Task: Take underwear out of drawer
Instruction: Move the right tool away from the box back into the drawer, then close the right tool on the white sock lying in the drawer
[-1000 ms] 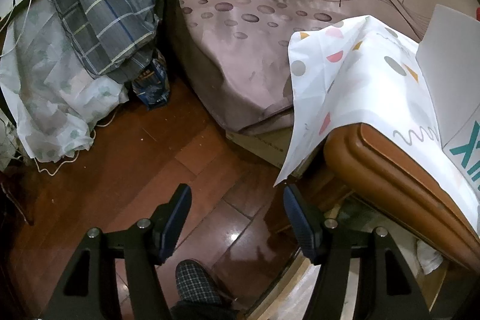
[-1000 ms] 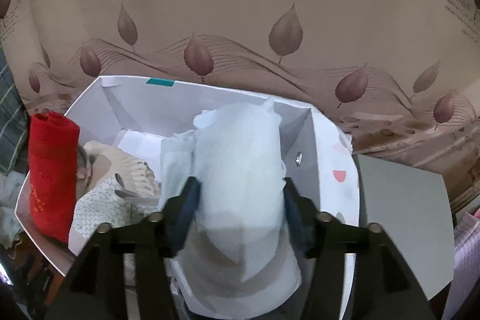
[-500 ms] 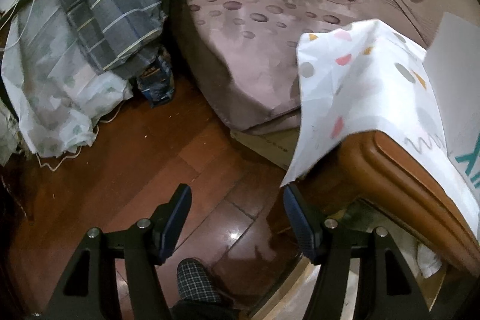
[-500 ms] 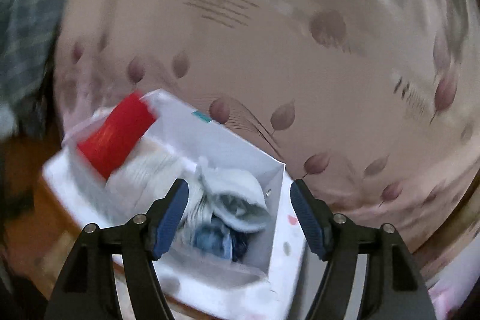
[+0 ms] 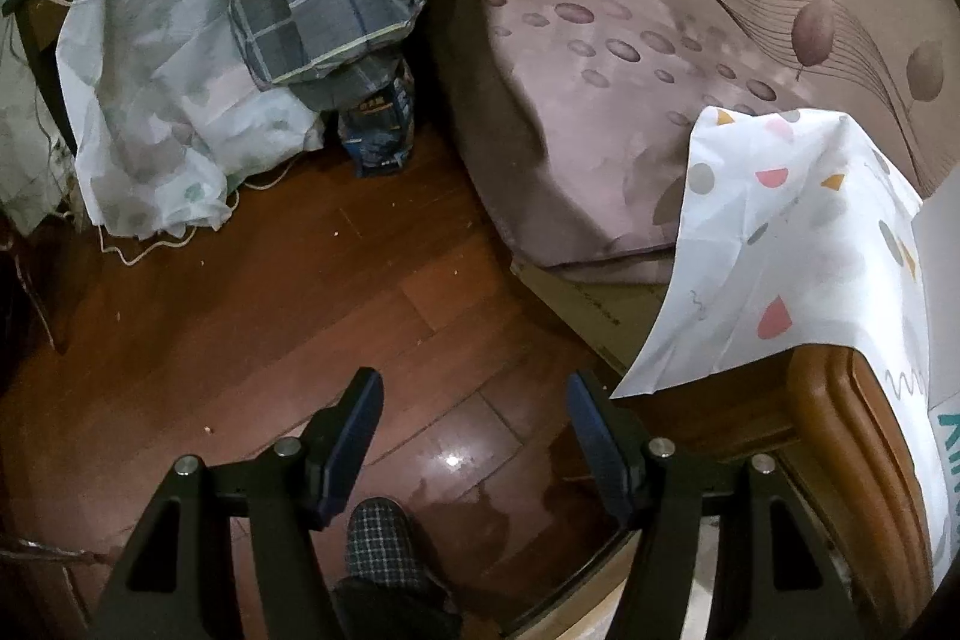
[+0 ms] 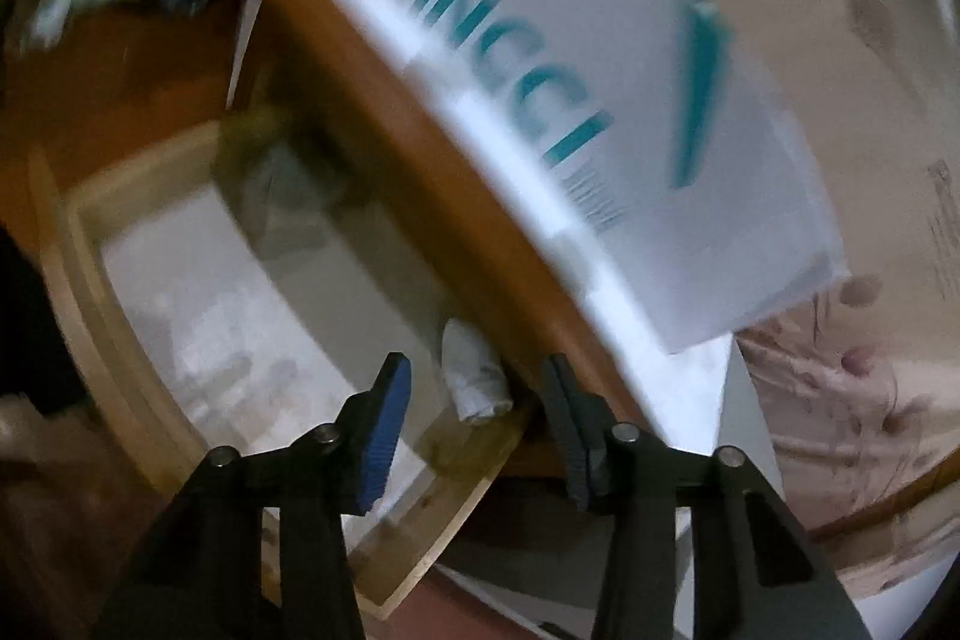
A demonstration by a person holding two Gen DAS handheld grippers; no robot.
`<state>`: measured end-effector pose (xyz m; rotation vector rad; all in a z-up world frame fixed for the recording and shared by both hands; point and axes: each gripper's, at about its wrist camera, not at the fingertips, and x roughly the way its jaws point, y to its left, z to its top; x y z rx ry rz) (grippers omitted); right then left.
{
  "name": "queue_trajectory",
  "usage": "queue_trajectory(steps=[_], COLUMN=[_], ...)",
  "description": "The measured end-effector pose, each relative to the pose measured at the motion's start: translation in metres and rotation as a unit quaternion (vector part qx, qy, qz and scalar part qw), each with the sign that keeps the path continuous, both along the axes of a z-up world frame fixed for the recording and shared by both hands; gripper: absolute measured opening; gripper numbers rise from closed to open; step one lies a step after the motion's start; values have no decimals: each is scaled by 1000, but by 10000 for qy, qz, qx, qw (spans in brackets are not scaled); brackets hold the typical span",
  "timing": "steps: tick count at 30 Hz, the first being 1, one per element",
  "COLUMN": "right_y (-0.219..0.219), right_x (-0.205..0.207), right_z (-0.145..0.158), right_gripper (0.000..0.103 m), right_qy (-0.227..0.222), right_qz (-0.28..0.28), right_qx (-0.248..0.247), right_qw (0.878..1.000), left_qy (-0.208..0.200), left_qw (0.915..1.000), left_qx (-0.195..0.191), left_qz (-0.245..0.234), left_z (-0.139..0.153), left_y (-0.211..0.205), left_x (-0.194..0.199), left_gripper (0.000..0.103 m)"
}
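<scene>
The white garment that sat between its jaws a second ago now gone, the right gripper [image 6: 474, 415] has swung down to the open drawer [image 6: 150, 400]; empty jaws are closing toward rolled white underwear [image 6: 474, 376] inside; the left gripper [image 5: 474, 445] hangs slack, empty.

Glossy wooden floor [image 5: 252, 340] beside a leaf-patterned bed [image 5: 630, 58].

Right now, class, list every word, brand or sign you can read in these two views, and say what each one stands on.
"XINCCI", large teal letters, blurred but legible: on the side of the white box on the wooden cabinet.
Small teal print beneath "XINCCI": too blurred to read.
Teal letters at the frame edge on the box, left view: cut off, unreadable.
Print on the blue packet on the floor: too small.
Fine print on the bedsheet: too small.
</scene>
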<state>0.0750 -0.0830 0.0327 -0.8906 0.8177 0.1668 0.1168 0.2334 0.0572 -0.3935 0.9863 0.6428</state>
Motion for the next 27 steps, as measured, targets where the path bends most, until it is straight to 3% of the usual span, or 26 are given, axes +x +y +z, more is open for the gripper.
queue_trajectory(steps=[5, 14, 27], right_y=[6, 4, -10], right_x=[20, 58, 78], right_z=[-65, -122, -149], right_gripper=[40, 40, 37], right_qy=[100, 531, 441], right_qz=[323, 226, -111], right_qx=[-950, -1494, -1725], right_qw=[9949, 9871, 9840], left_qy=[83, 157, 201], left_qw=[9998, 9990, 9978], left_qx=[86, 222, 322], left_qz=[-173, -364, -549], left_z=[-1, -2, -3], left_y=[-8, -18, -25], left_x=[7, 14, 19], left_gripper=[65, 65, 65])
